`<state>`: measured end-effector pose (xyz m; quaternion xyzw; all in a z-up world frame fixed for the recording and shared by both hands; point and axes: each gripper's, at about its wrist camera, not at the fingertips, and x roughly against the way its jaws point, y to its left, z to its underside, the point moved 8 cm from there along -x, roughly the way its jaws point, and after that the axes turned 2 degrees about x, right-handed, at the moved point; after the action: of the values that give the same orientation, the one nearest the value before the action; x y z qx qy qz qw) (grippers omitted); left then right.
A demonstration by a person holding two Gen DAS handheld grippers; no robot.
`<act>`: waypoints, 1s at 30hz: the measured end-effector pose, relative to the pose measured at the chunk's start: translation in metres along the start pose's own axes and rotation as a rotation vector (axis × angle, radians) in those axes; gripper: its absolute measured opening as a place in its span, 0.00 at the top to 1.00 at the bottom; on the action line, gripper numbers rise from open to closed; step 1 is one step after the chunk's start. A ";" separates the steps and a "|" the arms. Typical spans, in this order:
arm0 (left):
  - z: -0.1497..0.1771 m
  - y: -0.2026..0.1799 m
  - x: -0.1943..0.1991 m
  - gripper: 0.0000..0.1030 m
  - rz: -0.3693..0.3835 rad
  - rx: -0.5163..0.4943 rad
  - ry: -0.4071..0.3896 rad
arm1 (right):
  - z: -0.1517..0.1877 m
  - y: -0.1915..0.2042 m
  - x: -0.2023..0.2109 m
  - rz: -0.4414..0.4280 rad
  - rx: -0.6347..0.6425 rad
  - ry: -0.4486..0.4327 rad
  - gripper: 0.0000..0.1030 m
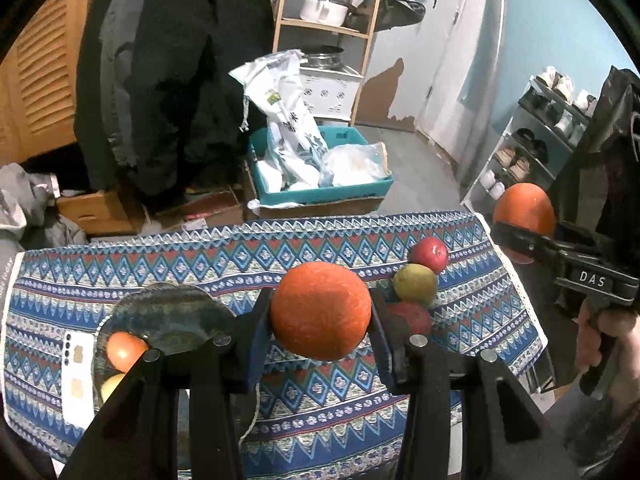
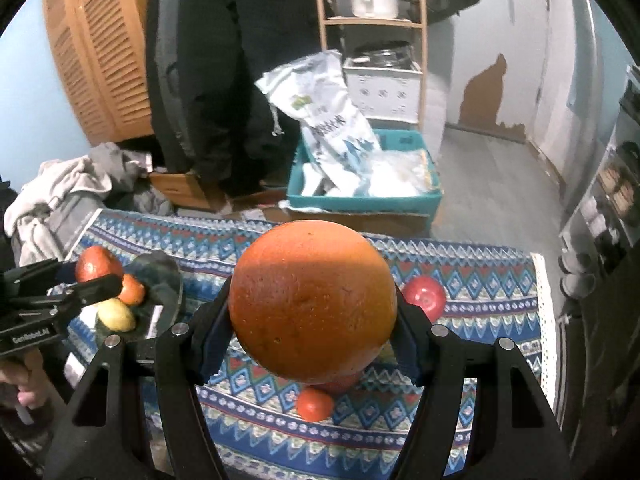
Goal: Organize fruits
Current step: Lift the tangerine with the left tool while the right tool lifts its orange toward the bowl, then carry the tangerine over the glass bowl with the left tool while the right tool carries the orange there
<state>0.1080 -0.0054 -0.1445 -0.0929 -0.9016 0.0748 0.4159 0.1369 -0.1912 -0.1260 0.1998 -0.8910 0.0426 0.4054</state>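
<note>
Each gripper is clenched on an orange above the patterned tablecloth: the left gripper grasps the smaller orange, the right gripper the larger orange. Both should travel to the dark plate near the cloth's left edge, descending slowly and releasing beside the fruit already there.

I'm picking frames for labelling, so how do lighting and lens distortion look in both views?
Left wrist view: strong fisheye bending with black corners; the orange in the left hand-held gripper is evenly lit. Right wrist view: same curvature; a shadow band crosses the top of the orange in the right hand-held gripper.
</note>
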 end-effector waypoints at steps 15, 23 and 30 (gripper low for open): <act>0.001 0.042 0.028 0.56 -0.036 0.067 -0.042 | -0.025 0.071 -0.015 -0.088 0.089 -0.011 0.33; 0.007 0.076 0.036 0.56 -0.067 0.117 -0.050 | -0.032 0.112 -0.031 -0.131 0.133 0.001 0.33; 0.018 0.107 0.041 0.56 -0.094 0.168 -0.047 | -0.036 0.148 -0.048 -0.174 0.158 0.026 0.33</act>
<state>0.0796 0.1069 -0.1484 -0.0136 -0.9051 0.1326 0.4038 0.1330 -0.0316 -0.1242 0.3075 -0.8588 0.0800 0.4020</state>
